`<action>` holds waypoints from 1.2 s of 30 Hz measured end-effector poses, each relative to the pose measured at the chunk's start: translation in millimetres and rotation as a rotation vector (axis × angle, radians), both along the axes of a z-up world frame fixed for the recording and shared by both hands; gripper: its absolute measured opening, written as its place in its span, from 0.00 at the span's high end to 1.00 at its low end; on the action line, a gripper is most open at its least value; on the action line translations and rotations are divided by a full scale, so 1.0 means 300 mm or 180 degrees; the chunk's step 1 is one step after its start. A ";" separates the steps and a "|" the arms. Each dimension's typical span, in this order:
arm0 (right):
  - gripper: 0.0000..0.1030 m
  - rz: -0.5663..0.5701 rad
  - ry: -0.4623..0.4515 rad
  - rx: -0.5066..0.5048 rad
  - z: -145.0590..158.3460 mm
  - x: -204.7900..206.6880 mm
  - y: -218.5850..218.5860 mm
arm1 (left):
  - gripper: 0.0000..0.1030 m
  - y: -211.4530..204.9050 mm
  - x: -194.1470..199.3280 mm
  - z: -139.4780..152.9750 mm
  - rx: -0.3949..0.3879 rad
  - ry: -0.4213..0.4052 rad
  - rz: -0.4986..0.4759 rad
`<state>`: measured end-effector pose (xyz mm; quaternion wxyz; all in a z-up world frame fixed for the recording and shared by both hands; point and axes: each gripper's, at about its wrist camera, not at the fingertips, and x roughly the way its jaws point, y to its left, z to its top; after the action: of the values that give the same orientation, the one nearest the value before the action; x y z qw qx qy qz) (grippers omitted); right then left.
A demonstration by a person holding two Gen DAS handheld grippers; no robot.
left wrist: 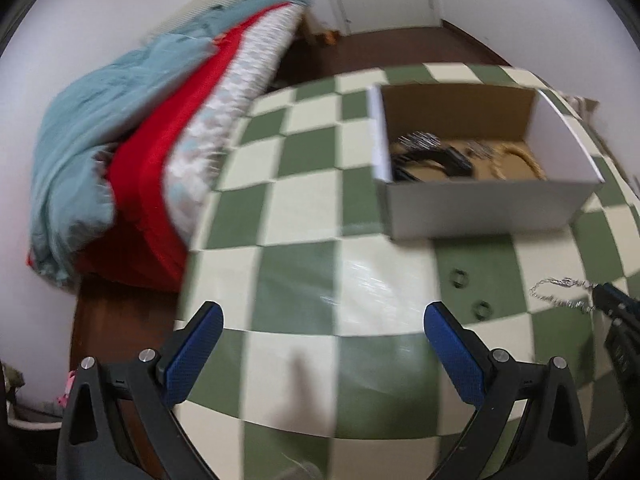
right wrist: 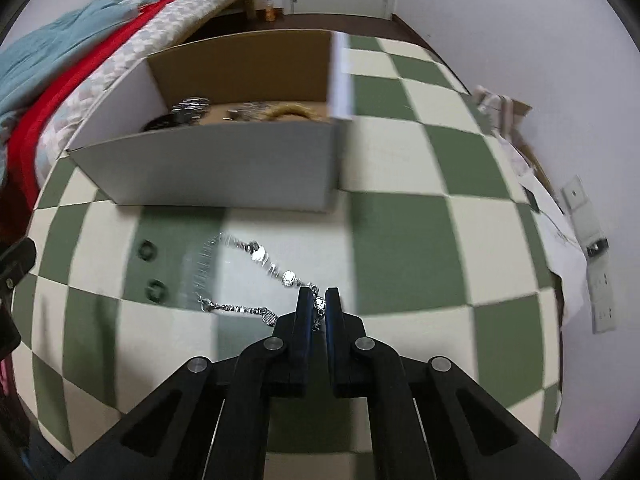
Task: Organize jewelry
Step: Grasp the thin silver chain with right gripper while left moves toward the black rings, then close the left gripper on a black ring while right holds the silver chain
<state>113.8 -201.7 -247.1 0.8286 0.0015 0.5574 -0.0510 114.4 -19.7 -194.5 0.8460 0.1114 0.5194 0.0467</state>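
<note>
Inside cardboard box (right wrist: pixel 224 172): tangled jewelry (right wrist: pixel 192 110).

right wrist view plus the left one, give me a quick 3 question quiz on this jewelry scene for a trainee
1. True or false: the right gripper is shut on the silver chain.
2. Multiple choice: where do the two small dark rings lie? A) inside the cardboard box B) on a green square of the checkered table, in front of the box C) on the red blanket
3. Fill in: the left gripper is ____ and holds nothing.

Key
1. True: its blue pads pinch the chain, and the rest trails over the checkered table.
2. B: they sit apart from the cardboard box, which already holds other jewelry.
3. Open: its fingers stand wide apart above the table.
</note>
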 end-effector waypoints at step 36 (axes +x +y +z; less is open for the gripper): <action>0.94 -0.0676 -0.0045 0.0206 0.044 -0.094 -0.262 | 0.91 -0.239 -0.028 -0.101 -0.0524 0.0319 -0.0654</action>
<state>85.5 -280.4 -233.8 0.8220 0.0876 0.5496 -0.1205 106.1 -91.4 -224.7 0.8256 0.0964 0.5489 -0.0885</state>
